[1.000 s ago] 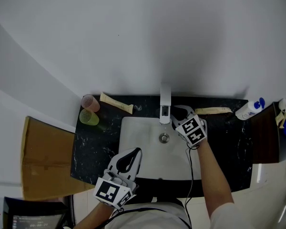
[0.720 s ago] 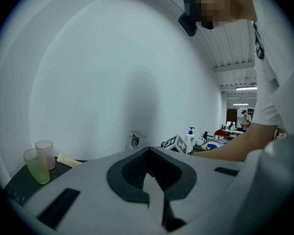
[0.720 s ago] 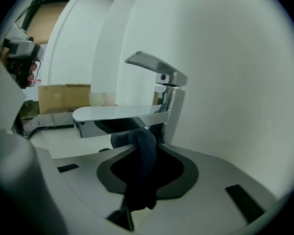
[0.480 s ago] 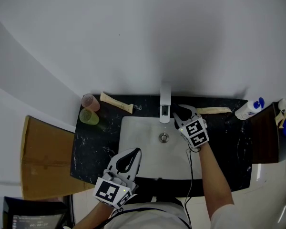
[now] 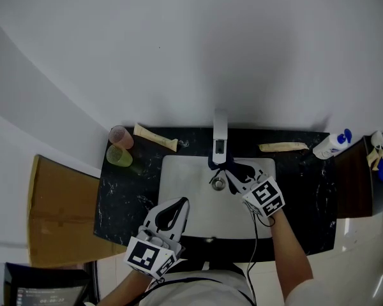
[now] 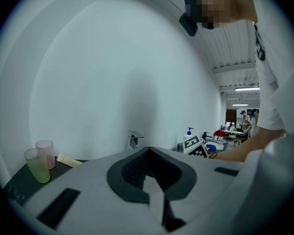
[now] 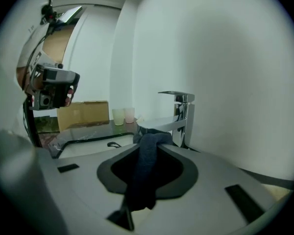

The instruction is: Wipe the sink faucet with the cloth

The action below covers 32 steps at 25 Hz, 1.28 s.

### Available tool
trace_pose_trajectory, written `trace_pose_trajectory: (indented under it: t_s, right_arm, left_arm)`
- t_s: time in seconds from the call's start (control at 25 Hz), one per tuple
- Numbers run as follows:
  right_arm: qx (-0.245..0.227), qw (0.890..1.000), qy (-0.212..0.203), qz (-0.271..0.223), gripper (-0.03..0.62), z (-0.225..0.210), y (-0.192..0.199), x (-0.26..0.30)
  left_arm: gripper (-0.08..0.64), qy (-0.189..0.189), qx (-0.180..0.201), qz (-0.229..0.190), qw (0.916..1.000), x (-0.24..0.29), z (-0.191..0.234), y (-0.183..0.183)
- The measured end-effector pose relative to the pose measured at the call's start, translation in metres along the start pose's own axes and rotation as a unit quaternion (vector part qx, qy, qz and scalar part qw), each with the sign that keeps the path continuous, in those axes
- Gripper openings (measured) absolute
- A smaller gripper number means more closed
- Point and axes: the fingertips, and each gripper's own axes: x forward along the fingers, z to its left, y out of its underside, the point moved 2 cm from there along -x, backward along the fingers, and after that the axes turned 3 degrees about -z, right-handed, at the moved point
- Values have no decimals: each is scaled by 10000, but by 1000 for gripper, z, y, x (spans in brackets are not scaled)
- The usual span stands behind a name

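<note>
Dark cloth (image 7: 146, 170) clamped in right gripper (image 7: 154, 140), bunched at the faucet (image 7: 183, 114) spout's tip. Left gripper (image 6: 147, 151) jaws together, empty, well apart from faucet.

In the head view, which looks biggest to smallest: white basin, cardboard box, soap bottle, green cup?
1. white basin and cardboard box: largest, too close to rank.
2. soap bottle.
3. green cup, only slightly smaller.
</note>
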Motion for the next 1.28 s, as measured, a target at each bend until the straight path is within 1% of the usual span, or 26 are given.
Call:
trace_pose_trajectory:
  t_s: [0.08,0.28,0.4,0.48,0.52,0.68,0.8,0.96,1.16,1.28]
  right_arm:
    - [64,9999,83,33,86,-6,4,5]
    - [56,9978,657,86,86,-53,0,30]
    - [-19,9964,825,190,86,-71,-2,39]
    - [-36,9967,776,247,86,-72,-1,41]
    - [-31,9974,673,244,86,-68,-1,41]
    - [-18,9998,85,156,86,-27,1,31]
    - [27,9999,-99,112,86,-3,5,16]
    - [113,9998,-29,142,86,-6,12,16]
    - [-207,9988,327,293,86,-46,-1,46]
    - [-217,9975,553,385,86,-64,-2,53]
  left_arm:
    - [-3,4,1,1,10000,0,0,0]
    - [-3,-6,16,-24,10000,-1,0,-3]
    - [-2,-34,9,-23,10000,-5,0,-2]
    - [-3,-51,0,-14,10000,-6,0,-1]
    - [-3,-60,-7,-13,10000,-7,0,-1]
    - [-2,-72,-17,-42,10000,-7,-1,-2]
    - [-2,8,-13,-77,10000,-3,-2,-1]
    - [-2,42,-35,-50,10000,-1,-2,-2]
    - [-2,-25,-47,-38,10000,-5,2,-1]
    - [-2,-16,-83,-62,9999,-8,2,6]
